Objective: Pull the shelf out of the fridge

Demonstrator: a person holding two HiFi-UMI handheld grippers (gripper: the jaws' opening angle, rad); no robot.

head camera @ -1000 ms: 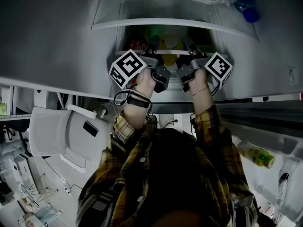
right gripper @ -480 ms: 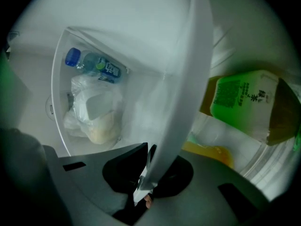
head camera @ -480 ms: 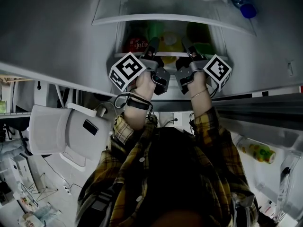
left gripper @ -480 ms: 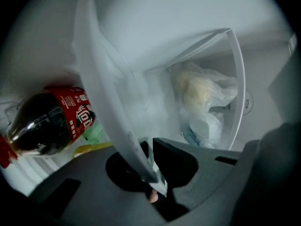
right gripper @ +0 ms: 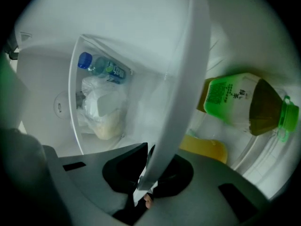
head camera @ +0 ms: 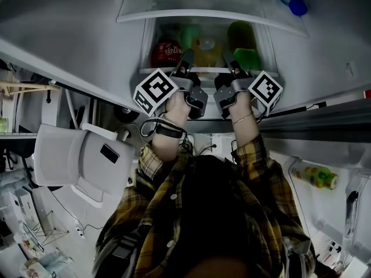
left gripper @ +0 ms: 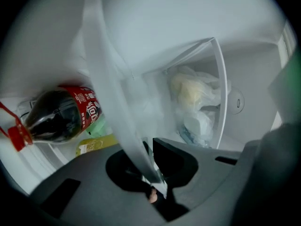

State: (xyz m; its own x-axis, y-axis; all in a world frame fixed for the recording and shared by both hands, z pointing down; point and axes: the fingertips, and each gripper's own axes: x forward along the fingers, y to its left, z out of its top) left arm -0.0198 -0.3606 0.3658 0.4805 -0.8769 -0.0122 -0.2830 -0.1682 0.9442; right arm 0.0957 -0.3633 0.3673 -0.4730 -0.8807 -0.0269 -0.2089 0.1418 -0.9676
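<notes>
Left gripper view: thin translucent shelf (left gripper: 113,98) clamped by left gripper (left gripper: 149,169), cola bottle (left gripper: 59,119) shown; right gripper (right gripper: 149,173) likewise, green bottle (right gripper: 244,108) there.

On the shelf (head camera: 208,70): cola bottle (head camera: 166,54), yellow bottle (head camera: 206,51) and green-labelled bottle (head camera: 244,51), a second ago mostly hidden under the upper shelf rim (head camera: 208,15), now show plainly. That rim and the blue cap (head camera: 297,6) sit higher in the head view.

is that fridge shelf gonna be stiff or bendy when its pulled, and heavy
Probably stiff: the shelf edge runs straight between the left gripper and right gripper, both clamped on it. Likely heavy, since the cola bottle and green tea bottle seem to stand on it; a jerk might tip them.
</notes>
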